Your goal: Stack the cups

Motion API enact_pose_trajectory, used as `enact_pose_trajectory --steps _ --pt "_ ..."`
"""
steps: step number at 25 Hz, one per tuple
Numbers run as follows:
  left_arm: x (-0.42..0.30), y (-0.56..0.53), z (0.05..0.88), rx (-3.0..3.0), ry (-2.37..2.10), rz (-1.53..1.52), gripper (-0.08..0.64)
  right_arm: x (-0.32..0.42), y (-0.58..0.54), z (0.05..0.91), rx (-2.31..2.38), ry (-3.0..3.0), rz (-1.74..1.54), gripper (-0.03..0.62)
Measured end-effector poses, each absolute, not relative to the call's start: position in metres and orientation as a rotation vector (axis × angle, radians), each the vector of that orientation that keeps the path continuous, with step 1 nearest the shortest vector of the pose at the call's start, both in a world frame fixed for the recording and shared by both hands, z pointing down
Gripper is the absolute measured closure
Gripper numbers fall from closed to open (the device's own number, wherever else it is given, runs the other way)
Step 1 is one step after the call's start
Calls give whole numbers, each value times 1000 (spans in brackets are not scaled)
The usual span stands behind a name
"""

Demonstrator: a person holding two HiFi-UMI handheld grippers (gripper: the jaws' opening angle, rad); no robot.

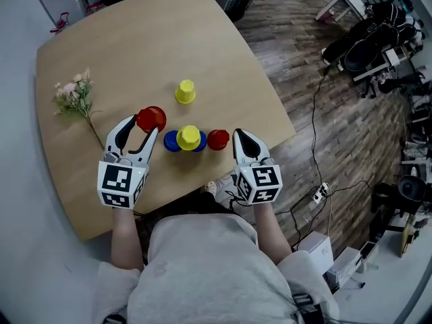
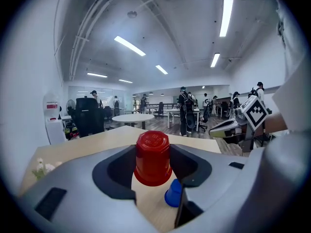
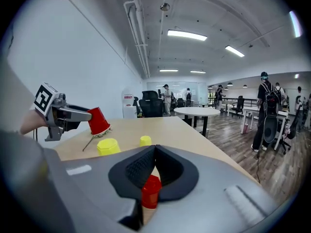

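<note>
Red cup (image 1: pixel 151 119) gripped in left tongs (image 1: pixel 143 127) near yellow-on-blue stack (image 1: pixel 188 139); right tongs (image 1: pixel 239 136) closed, empty.

Head view: steeply down over the wooden table (image 1: pixel 121 59). Gripper views: low, tight behind own jaws, facing across the tabletop into the office. All three share the lifted red cup (image 1: pixel 151 119).

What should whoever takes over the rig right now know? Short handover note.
Left gripper: fingers closed on a red cup, upside down, lifted off the table.
Right gripper: fingers shut, empty, tips beside the second red cup on the table.
Done: stacked yellow cup sits on the blue cup.
Left: lone yellow cup stands farther back, and both red ones are unstacked. Likely next: set down the held one on the stack.
</note>
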State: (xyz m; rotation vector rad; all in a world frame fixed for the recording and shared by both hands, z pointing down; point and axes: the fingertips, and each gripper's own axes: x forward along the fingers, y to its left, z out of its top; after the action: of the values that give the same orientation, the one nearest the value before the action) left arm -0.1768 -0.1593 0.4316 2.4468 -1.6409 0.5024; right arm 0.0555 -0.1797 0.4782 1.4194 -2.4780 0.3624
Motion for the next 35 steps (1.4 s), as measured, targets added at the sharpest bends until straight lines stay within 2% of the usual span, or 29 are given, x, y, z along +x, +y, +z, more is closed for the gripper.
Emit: enact_pose_trajectory --steps 9,16,24,35 --pt "-148 -127 417 2400 -1706 480 341 57 -209 482 1264 -2547 382 580" --pt "-53 -110 381 2556 -1425 445 341 75 -213 488 1255 -2561 419 580" --pt "9 -120 429 2485 -1466 485 341 104 -216 491 1264 -2552 430 580" --pt "12 -135 491 2230 -1695 543 341 117 -218 502 1180 -2569 438 580"
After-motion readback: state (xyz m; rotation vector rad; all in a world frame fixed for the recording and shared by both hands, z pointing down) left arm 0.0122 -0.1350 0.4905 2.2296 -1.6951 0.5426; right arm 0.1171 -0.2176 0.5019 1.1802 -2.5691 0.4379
